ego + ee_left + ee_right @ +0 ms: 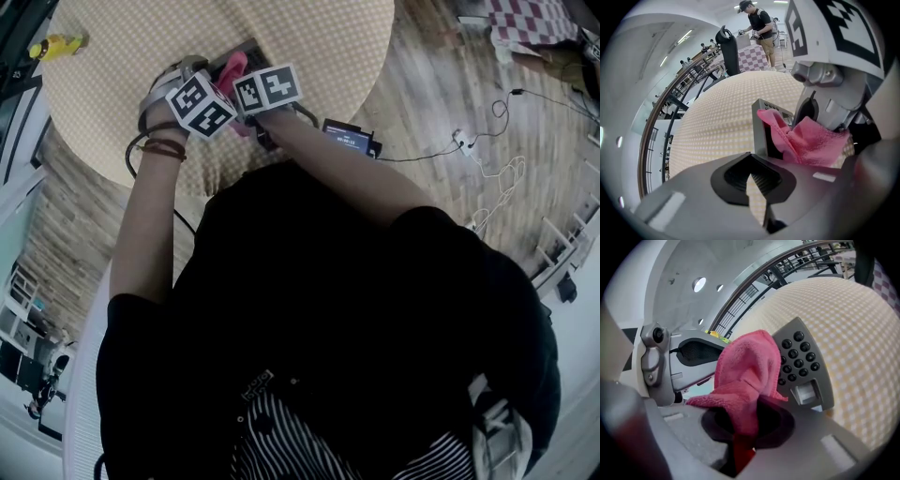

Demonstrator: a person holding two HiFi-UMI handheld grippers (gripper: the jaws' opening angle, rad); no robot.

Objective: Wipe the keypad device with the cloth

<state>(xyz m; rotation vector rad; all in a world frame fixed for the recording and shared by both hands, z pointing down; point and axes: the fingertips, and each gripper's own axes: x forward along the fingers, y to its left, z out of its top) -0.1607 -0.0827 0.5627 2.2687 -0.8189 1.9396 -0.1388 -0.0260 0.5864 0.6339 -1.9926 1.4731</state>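
A round table point(309, 37) with a cream checked cover fills the top of the head view and stands on a pale wooden plank floor point(441, 94). White cables point(497, 187) trail over the floor at the right. Red-and-white checked fabric point(530, 19) shows at upper right. In the left gripper view a curved railing point(658, 126) sweeps down the left side under ceiling strip lights point(685, 36). Round lights point(699, 284) glow at upper left of the right gripper view.

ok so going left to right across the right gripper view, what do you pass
left tool → pink cloth → keypad device → checked table cover
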